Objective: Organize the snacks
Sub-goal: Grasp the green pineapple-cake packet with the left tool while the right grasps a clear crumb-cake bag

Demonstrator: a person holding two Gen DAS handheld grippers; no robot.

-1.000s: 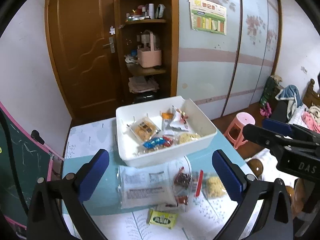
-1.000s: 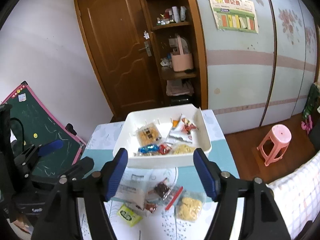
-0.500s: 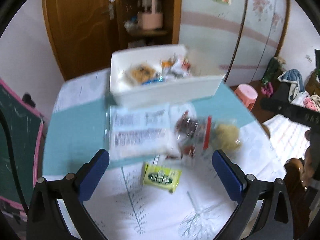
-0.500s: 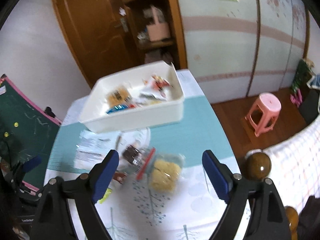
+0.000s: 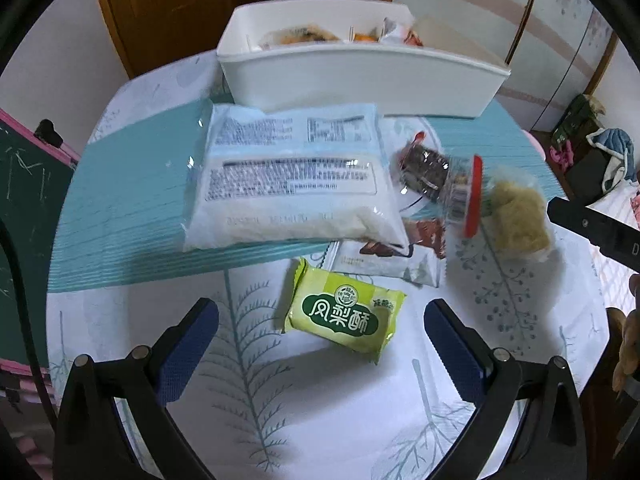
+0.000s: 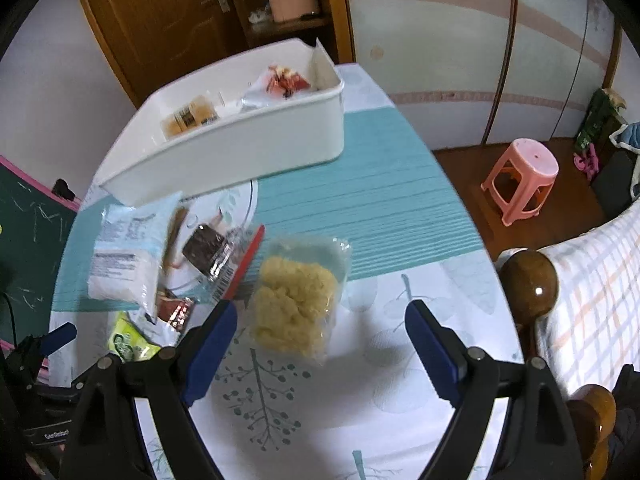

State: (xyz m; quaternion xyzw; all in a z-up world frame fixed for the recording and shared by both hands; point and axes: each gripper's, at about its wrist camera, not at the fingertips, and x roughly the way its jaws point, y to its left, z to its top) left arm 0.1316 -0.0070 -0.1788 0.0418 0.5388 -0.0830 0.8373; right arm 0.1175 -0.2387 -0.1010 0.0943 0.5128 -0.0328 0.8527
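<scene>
A green pastry packet [image 5: 345, 311] lies on the table just ahead of my open left gripper [image 5: 321, 320], roughly between its blue pads and untouched. Behind it sit a large pale-blue bag [image 5: 294, 178], a dark snack bag with a red strip [image 5: 438, 178] and a clear bag of yellow noodles [image 5: 518, 220]. My right gripper [image 6: 320, 324] stands open low over the noodle bag [image 6: 296, 300], nothing between its pads. The white bin [image 6: 240, 140] at the back holds several snack packets. The green packet [image 6: 126, 342] shows at lower left in the right wrist view.
The round table [image 5: 280, 400] has a teal runner [image 5: 132, 208] across it. A chalkboard [image 5: 24, 216] leans at the left. A pink stool [image 6: 520, 178], a wooden bedpost knob [image 6: 528, 286] and a bed with a checked cover [image 6: 592, 296] lie to the right.
Both grippers have dropped toward the table and tipped downward, so the snacks now fill the views. The right gripper's jaws have spread wider than a second ago.
</scene>
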